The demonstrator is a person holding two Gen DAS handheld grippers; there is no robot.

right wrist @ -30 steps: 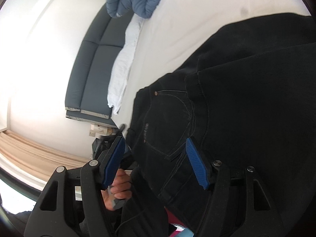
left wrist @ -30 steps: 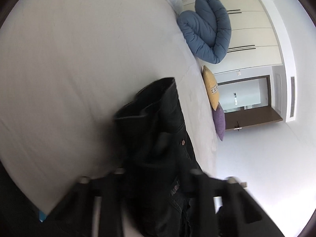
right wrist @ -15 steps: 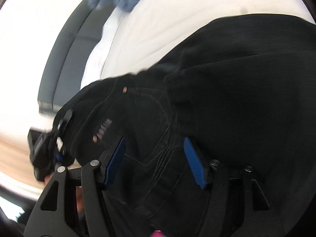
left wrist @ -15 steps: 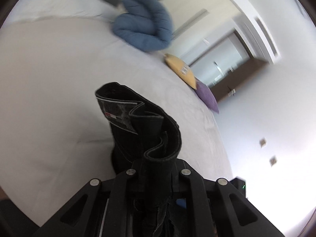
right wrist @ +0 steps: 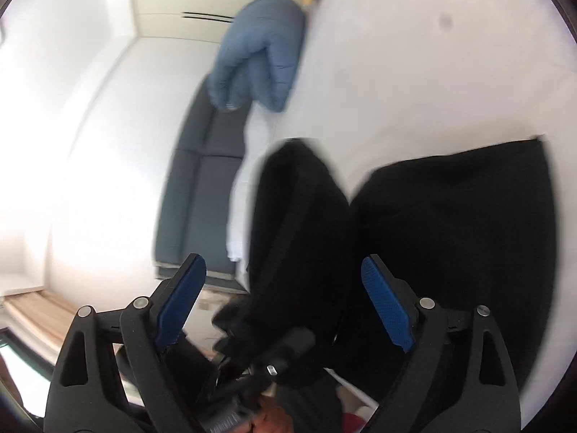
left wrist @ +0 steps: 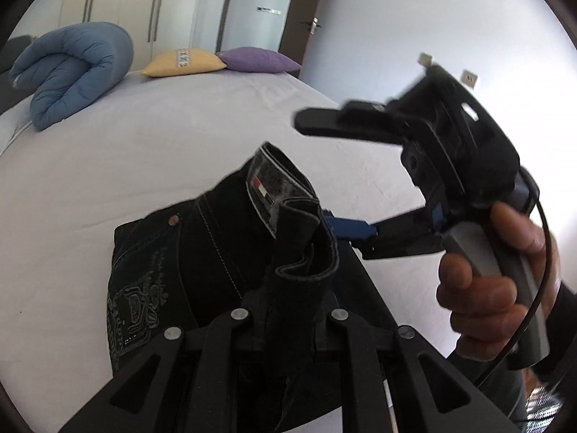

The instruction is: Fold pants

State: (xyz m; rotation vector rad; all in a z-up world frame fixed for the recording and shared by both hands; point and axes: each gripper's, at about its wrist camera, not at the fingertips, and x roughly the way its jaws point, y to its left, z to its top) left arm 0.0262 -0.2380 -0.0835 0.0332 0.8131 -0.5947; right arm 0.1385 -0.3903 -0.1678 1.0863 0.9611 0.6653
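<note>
Black jeans (left wrist: 202, 252) lie on a white bed (left wrist: 144, 137). My left gripper (left wrist: 290, 306) is shut on the bunched waistband (left wrist: 299, 245), with the label side turned up. My right gripper (left wrist: 339, 176) shows in the left wrist view, open, held by a hand just right of the waistband. In the right wrist view my right gripper (right wrist: 285, 303) is open with blue pads (right wrist: 386, 306), and the raised waistband end (right wrist: 299, 234) hangs between the fingers, untouched. The rest of the pants (right wrist: 458, 252) lies flat on the bed to the right.
A rolled blue duvet (left wrist: 68, 68) lies at the bed's far left. A yellow pillow (left wrist: 184, 61) and a purple pillow (left wrist: 259, 61) sit at the far edge. A dark sofa (right wrist: 202, 187) stands beyond the bed. A wardrobe and door are behind.
My left gripper has closed on the waistband, lifted it and swung round. My right gripper has come off the pants and now stands beside the lifted waistband.
</note>
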